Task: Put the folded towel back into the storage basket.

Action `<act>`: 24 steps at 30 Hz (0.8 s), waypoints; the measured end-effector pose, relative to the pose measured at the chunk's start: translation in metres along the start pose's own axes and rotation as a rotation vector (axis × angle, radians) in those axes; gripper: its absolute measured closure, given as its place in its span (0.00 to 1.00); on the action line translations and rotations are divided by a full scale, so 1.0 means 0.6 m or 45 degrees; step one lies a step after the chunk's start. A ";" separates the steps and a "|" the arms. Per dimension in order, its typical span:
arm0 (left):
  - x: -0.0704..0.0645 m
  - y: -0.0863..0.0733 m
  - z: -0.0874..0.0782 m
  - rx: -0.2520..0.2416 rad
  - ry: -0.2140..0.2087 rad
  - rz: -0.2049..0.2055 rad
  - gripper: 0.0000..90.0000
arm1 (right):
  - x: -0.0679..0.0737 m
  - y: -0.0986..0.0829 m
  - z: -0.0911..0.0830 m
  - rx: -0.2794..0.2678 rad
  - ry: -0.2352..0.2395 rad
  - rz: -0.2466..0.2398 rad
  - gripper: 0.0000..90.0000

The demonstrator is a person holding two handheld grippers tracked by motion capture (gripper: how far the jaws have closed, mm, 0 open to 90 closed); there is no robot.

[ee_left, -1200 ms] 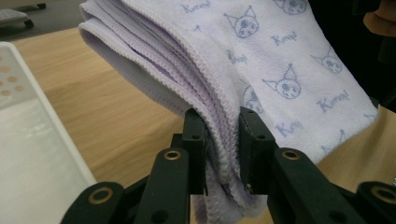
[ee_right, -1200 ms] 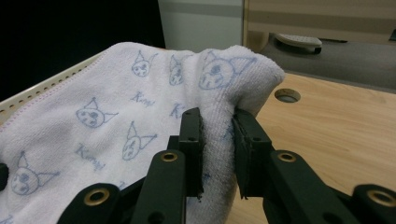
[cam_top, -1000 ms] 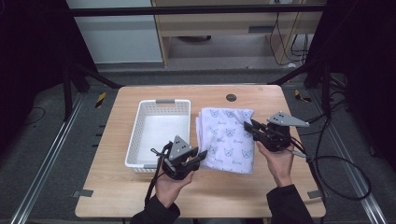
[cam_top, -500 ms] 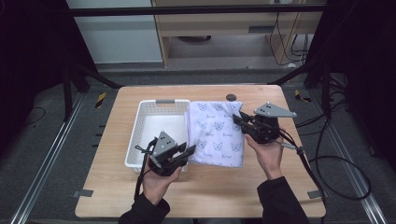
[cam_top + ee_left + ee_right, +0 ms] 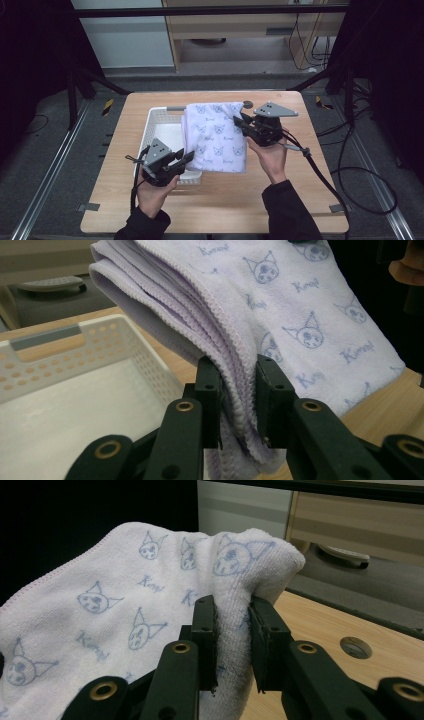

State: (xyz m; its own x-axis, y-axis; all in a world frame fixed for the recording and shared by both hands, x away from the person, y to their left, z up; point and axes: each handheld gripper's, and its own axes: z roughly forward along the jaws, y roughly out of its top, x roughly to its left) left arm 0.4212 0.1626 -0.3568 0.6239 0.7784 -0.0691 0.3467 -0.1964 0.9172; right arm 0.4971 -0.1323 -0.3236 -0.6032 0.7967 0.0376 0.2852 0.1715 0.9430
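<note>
A folded lilac towel (image 5: 216,135) printed with cat faces hangs lifted between both grippers, partly over the white basket (image 5: 159,120). My left gripper (image 5: 186,156) is shut on the towel's near left edge; its jaws pinch several stacked layers of the towel (image 5: 280,305). My right gripper (image 5: 239,121) is shut on the far right corner, where the towel (image 5: 125,605) bunches between the jaws. In the left gripper view the perforated basket (image 5: 75,375) lies below and to the left of the towel.
The wooden table (image 5: 310,165) has a round hole (image 5: 247,104) near its far edge, seen also as the hole (image 5: 354,647) in the right gripper view. Cables trail off the table's right side. Dark frame bars and a cabinet stand behind.
Both grippers have carried the towel leftwards, from the table's right half to partly over the basket. It stays held at both ends.
</note>
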 end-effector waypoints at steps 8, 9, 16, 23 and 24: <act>0.027 -0.001 -0.026 -0.027 0.034 -0.029 0.82 | 0.023 0.017 0.024 -0.007 0.031 -0.018 0.84; 0.030 -0.001 -0.028 -0.031 0.037 -0.030 0.82 | 0.026 0.018 0.027 -0.008 0.033 -0.019 0.84; 0.050 -0.008 -0.044 -0.039 0.059 -0.049 0.82 | 0.045 0.031 0.050 -0.007 0.055 -0.047 0.84; 0.074 -0.013 -0.062 -0.049 0.077 -0.071 0.82 | 0.063 0.045 0.075 0.005 0.081 -0.056 0.84; 0.078 -0.014 -0.064 -0.051 0.081 -0.074 0.82 | 0.066 0.046 0.079 0.008 0.083 -0.063 0.84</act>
State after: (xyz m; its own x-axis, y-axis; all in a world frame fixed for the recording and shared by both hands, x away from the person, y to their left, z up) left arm 0.4205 0.2236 -0.3526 0.5573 0.8244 -0.0990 0.3522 -0.1268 0.9273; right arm 0.5165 -0.0684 -0.3116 -0.6639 0.7477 0.0125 0.2584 0.2137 0.9421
